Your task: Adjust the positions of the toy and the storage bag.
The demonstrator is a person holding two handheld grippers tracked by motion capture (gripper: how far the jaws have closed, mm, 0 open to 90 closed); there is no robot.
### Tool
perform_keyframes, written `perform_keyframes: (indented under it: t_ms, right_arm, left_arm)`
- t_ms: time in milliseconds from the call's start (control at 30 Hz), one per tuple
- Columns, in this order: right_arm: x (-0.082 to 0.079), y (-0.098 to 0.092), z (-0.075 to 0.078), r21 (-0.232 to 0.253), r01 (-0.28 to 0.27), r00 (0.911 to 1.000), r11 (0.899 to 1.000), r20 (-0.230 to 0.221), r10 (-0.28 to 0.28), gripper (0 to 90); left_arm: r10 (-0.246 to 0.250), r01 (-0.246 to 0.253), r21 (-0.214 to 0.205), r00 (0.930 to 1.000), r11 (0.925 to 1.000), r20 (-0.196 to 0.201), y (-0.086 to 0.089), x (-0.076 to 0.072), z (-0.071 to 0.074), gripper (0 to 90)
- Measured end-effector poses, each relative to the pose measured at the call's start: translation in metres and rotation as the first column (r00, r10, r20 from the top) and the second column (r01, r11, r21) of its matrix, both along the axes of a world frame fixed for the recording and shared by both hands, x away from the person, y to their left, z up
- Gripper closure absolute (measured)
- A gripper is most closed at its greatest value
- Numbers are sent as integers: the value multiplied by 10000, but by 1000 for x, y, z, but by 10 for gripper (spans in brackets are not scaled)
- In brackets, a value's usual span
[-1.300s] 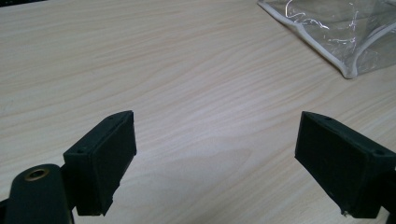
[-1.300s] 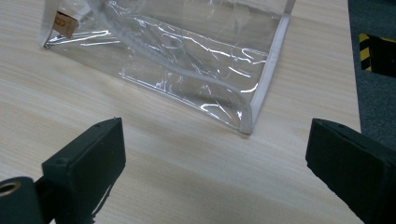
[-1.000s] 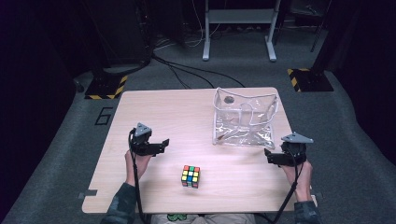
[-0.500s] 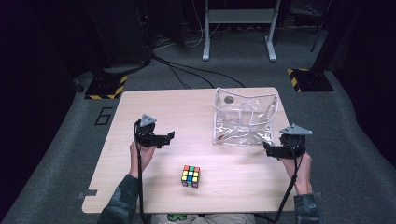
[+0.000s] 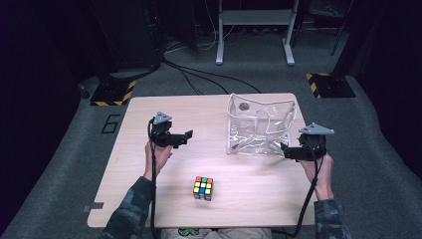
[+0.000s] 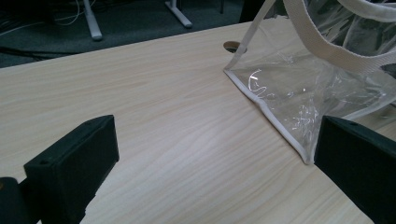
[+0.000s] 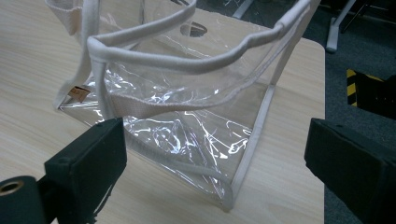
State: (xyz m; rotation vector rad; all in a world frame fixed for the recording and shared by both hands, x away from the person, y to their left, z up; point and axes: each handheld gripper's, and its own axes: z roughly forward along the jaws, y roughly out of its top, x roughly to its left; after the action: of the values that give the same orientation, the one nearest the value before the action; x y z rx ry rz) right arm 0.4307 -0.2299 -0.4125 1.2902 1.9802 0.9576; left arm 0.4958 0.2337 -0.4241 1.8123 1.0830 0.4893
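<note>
Left claw (image 5: pixel 186 135), jaws spread wide with nothing between them, having just opened further, hovers over bare bench (image 5: pixel 149 199), aimed toward the near corner of the clear bag (image 5: pixel 261 129). Right claw (image 5: pixel 284 149), likewise agape and empty, faces the bag's other near corner, just beside it. The bag stands upright with its mouth open, on the far right of the bench, white straps (image 7: pixel 187 60) drooping across the rim. Risk: the thin film may buckle or slide if one claw nips it before the other, and a strap could snag a jaw. A colour cube (image 5: pixel 203 187) lies near the front edge, well apart from both claws; apparently nothing obstructs either approach.
</note>
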Motion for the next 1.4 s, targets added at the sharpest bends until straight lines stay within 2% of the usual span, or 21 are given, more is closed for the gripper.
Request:
perform_keyframes:
  t_ms: [133, 267, 500, 567, 767, 967, 1033, 1133, 1267, 1333, 1400]
  right_arm:
    - [4, 2, 5, -19, -60, 10000, 10000, 63, 60, 51]
    - [8, 3, 9, -21, -127, 9999, 9999, 84, 128, 52]
    - [15, 8, 17, -33, -177, 9997, 9998, 154, 177, 54]
    - [16, 8, 19, -35, -180, 9997, 9998, 186, 181, 55]
    - [20, 8, 24, -30, -181, 9994, 9998, 284, 182, 58]
    - [29, 8, 31, 73, -118, 9993, 9999, 358, 116, 63]
    - [33, 8, 32, 59, -97, 9992, 9999, 395, 94, 65]
    - [35, 9, 32, 83, -72, 9992, 9999, 381, 69, 68]
    - [40, 8, 33, 130, 10, 9992, 9999, 391, -16, 75]
    - [42, 7, 33, 144, 58, 9992, 9999, 386, -64, 77]
    - [44, 6, 32, 192, 136, 9992, 9997, 365, -143, 80]
  left_arm:
    - [-101, 99, -65, 9998, 9999, -184, -4, 4, 2, 0]
    - [-213, 214, 24, 9998, 9998, -59, -10, 8, 6, 0]
    - [-353, 354, -251, 9994, 9991, 43, -17, 16, 14, 0]
    - [-422, 403, -573, 9986, 9975, -318, -20, 21, 19, 0]
    - [-537, 512, -588, 9977, 9970, -417, -28, 27, 26, 0]
    - [-677, 671, -647, 9977, 9956, -61, -40, 34, 36, 0]
    - [-803, 816, -760, 9965, 9938, 211, -47, 37, 40, 0]
    - [-880, 898, -863, 9958, 9922, 245, -52, 39, 42, 0]
    - [-1062, 1089, -569, 9932, 9924, 485, -66, 45, 45, 3]
    - [-1070, 1100, -539, 9928, 9925, 544, -71, 48, 46, 6]
    - [-855, 899, -675, 9941, 9937, 660, -75, 51, 47, 8]
